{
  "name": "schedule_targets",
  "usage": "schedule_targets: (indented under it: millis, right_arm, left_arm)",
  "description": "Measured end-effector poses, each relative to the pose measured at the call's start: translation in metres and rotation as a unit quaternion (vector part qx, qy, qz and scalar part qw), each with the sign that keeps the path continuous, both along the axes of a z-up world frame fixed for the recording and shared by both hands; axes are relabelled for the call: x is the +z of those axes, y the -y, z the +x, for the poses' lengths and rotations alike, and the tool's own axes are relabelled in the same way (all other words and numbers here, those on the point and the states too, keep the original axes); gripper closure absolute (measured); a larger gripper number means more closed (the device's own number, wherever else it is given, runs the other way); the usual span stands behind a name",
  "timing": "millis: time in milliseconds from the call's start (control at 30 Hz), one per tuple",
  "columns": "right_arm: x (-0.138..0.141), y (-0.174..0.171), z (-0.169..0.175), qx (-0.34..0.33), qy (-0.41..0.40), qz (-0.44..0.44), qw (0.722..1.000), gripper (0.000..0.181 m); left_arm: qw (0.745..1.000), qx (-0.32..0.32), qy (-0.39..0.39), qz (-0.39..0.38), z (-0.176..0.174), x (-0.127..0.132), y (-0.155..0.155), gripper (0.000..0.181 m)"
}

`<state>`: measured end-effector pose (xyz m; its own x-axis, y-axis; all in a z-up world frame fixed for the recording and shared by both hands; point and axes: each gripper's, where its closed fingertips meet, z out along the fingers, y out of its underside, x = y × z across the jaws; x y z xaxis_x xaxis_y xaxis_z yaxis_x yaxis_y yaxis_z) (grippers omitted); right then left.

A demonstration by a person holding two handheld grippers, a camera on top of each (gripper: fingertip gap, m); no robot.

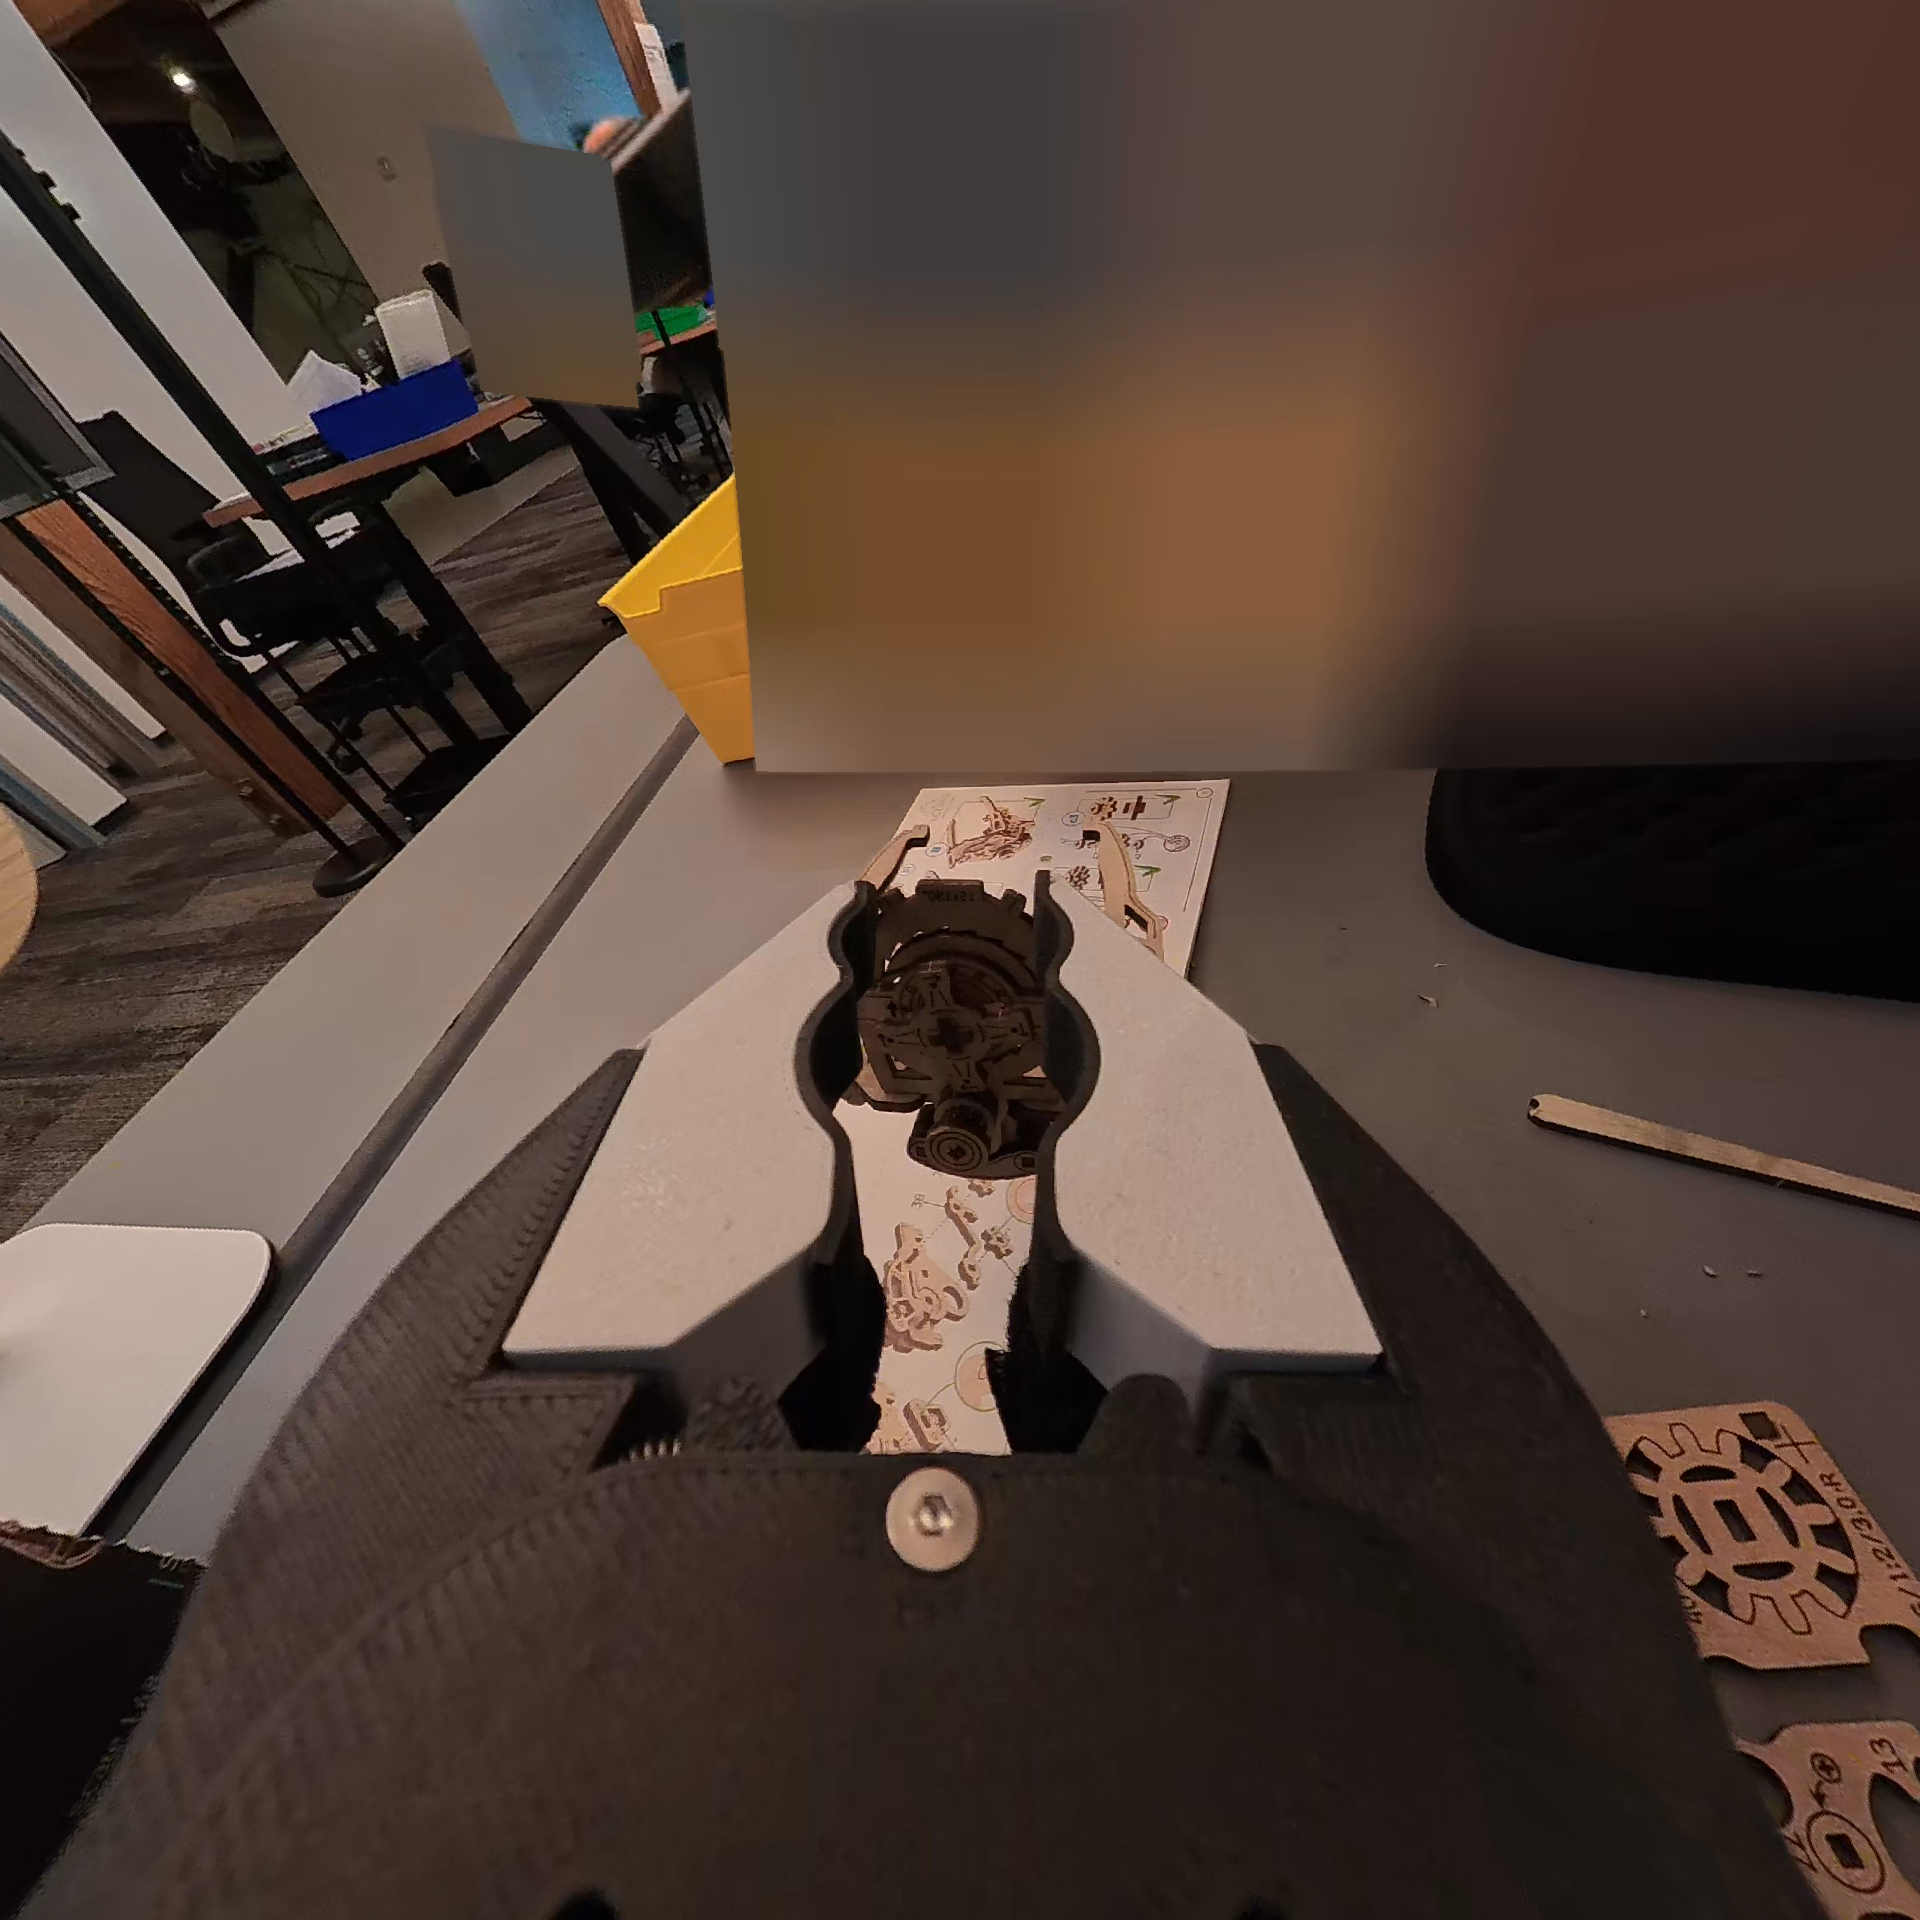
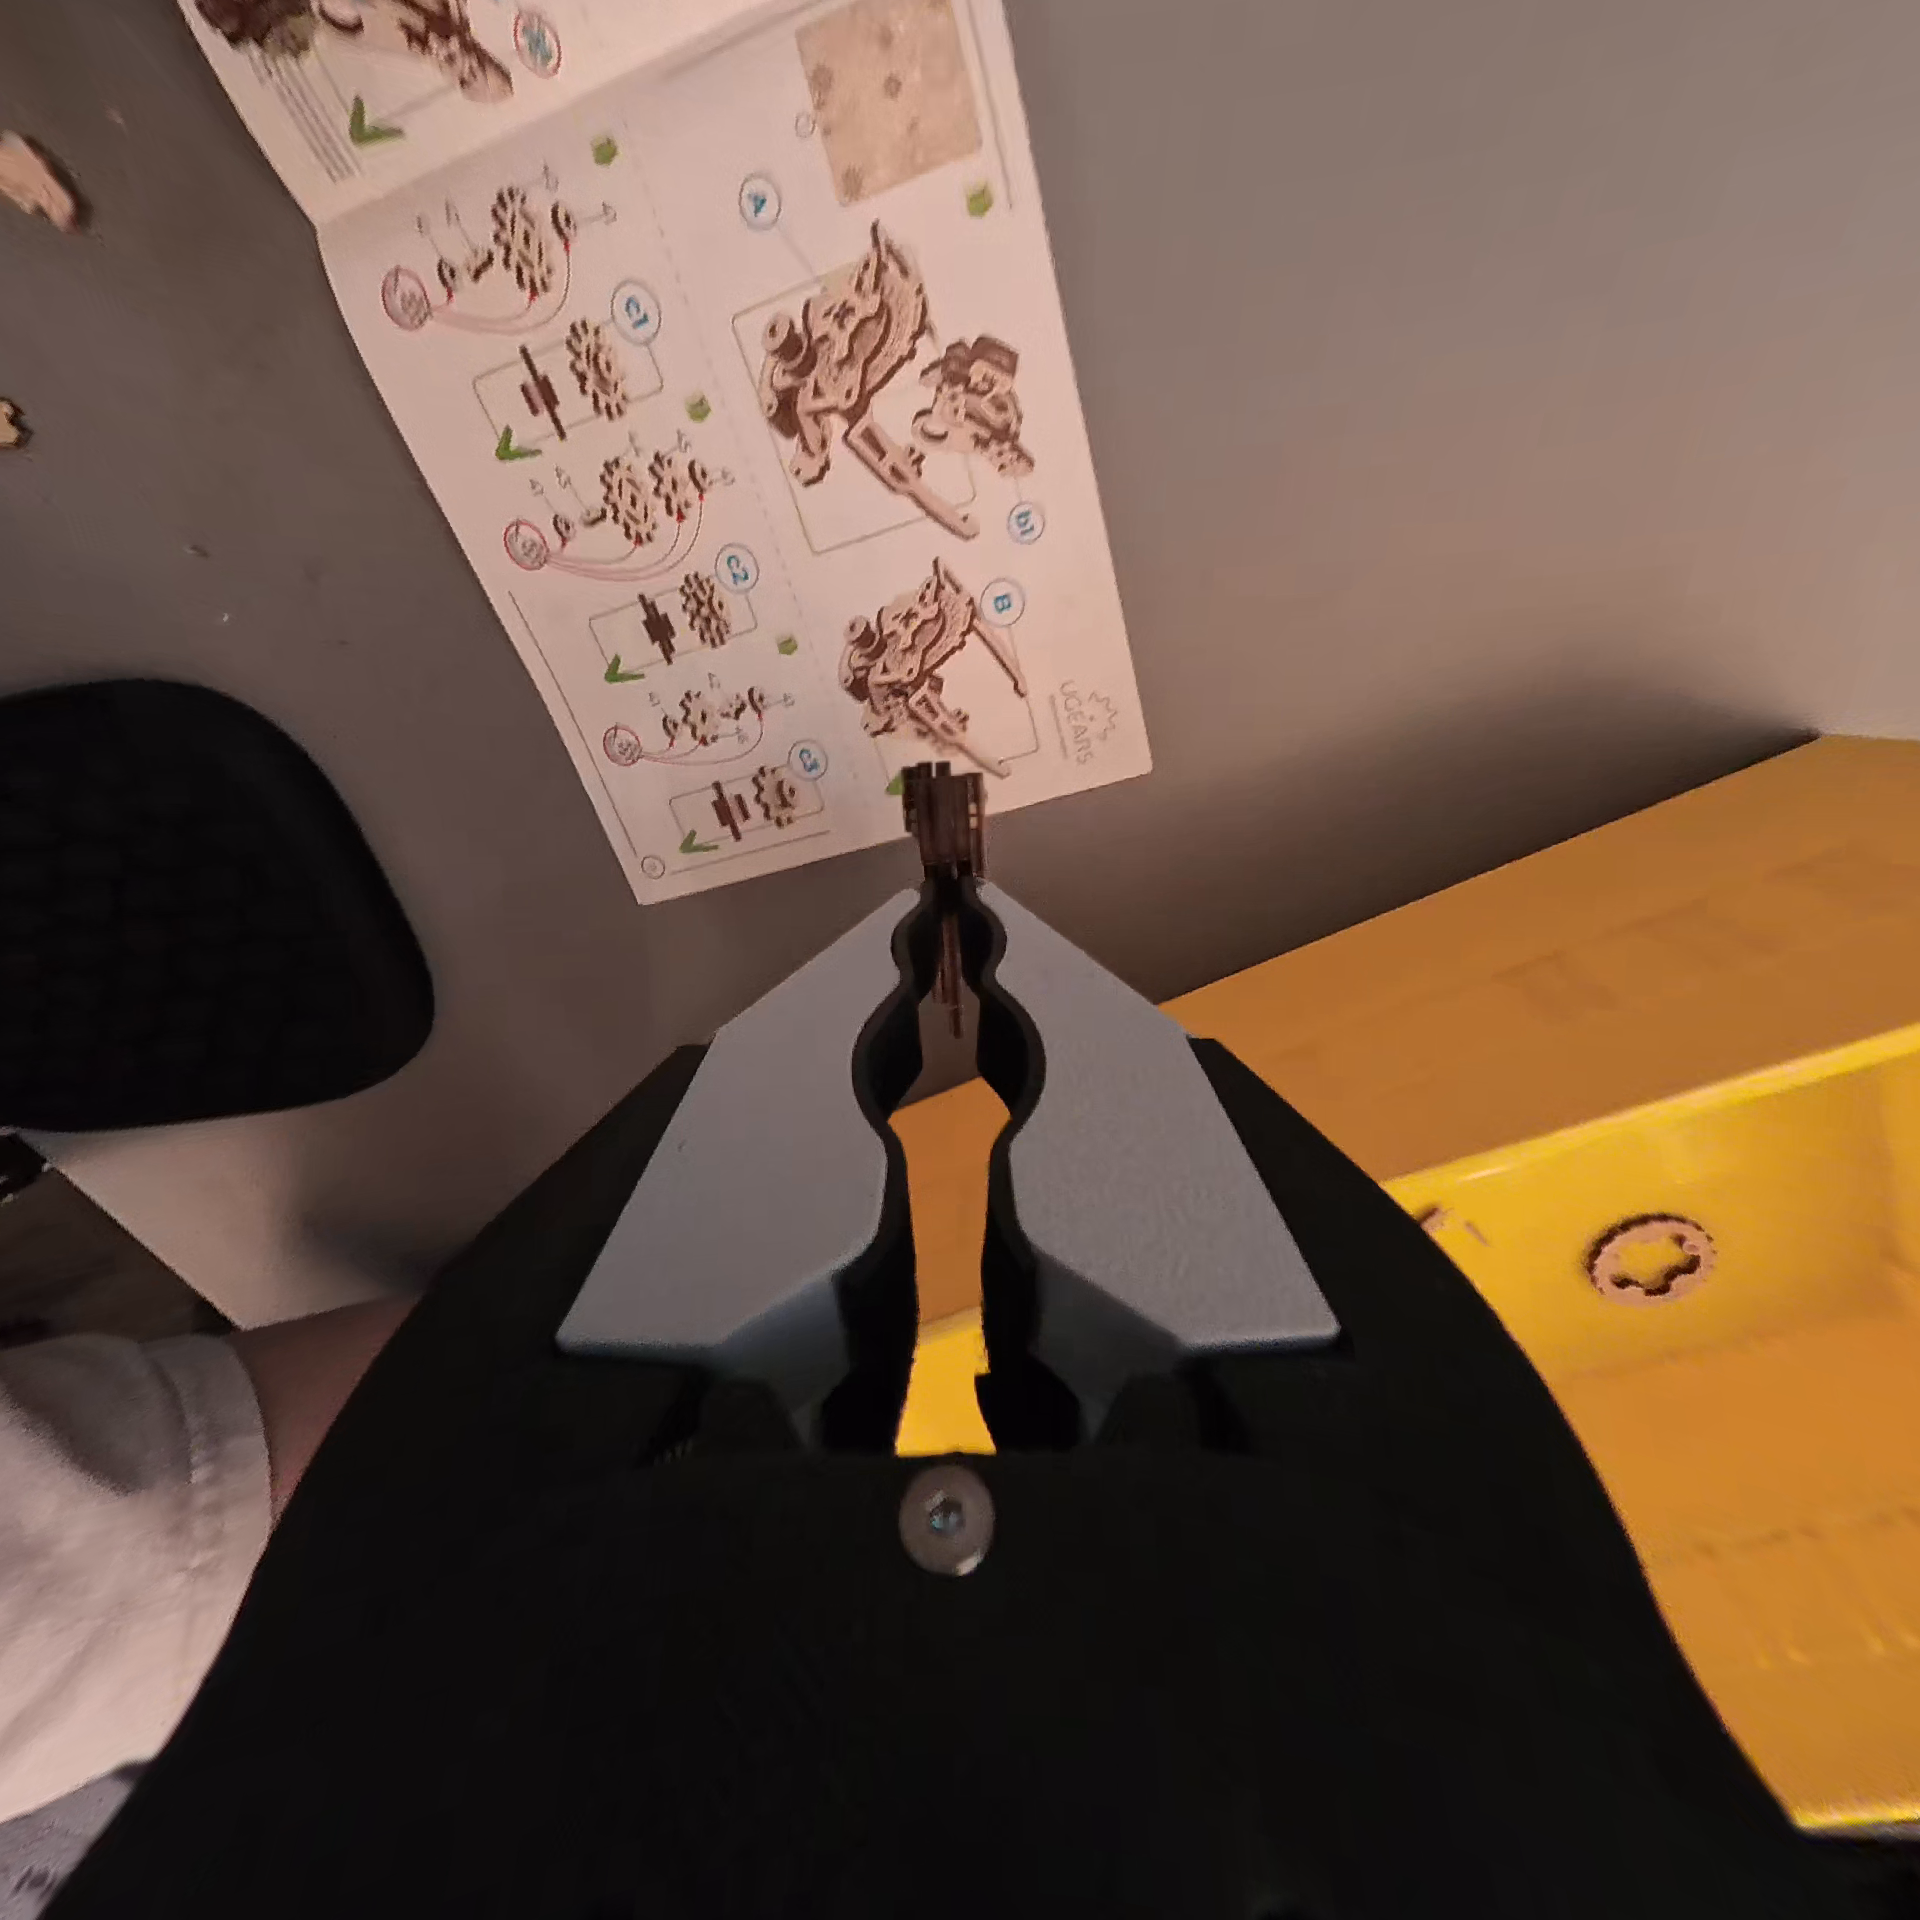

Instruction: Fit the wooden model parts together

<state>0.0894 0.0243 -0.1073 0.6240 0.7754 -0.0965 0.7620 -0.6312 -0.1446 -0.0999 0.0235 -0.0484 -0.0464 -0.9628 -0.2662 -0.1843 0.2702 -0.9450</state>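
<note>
Both tongs gripping wooden model parts above the grey worktop (image 1: 1455,1195).

The left tongs (image 1: 951,914) are closed around a round wooden gear assembly (image 1: 951,1029), held over the instruction sheet (image 1: 1184,831). The right tongs (image 2: 948,888) pinch a small wooden gear piece (image 2: 943,821) edge-on at their tips, near the sheet's corner, beside a yellow bin (image 2: 1558,1039) containing a wooden ring (image 2: 1652,1259).

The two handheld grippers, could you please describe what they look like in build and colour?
Both look alike. The left gripper and the right gripper each have two pale grey, wedge-shaped fingers with dark, wavy scalloped inner edges. The fingers sit in a broad black body with ribbed, layered print lines, fastened by one silver screw. No cables show. A pale sleeve appears at the right view's lower left.
</note>
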Motion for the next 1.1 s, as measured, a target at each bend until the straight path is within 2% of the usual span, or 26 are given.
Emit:
schedule_targets:
  millis: [200,400,767,867,933,1100]
  right_arm:
    - [-0.009,0.022,-0.016,0.059,-0.023,-0.057,0.996,0.180]
    - [-0.016,0.054,-0.040,0.136,-0.067,-0.136,0.979,0.180]
    - [-0.027,0.073,-0.064,0.139,-0.099,-0.227,0.959,0.180]
    - [-0.028,0.074,-0.066,0.120,-0.083,-0.228,0.963,0.180]
    - [-0.026,0.077,-0.073,0.134,-0.081,-0.219,0.963,0.180]
    - [-0.021,0.078,-0.085,0.131,-0.122,-0.229,0.957,0.180]
  left_arm:
    - [1.000,-0.003,-0.004,0.002,0.001,-0.002,0.002,0.153]
    - [1.000,-0.002,-0.002,0.001,0.001,-0.001,0.002,0.153]
    - [1.000,-0.003,0.001,0.002,0.000,0.001,0.003,0.153]
    - [1.000,-0.004,0.002,0.001,0.000,0.002,0.003,0.153]
    - [1.000,-0.004,0.003,0.002,0.000,0.002,0.003,0.153]
    - [1.000,-0.014,0.013,-0.011,0.000,0.007,0.006,0.153]
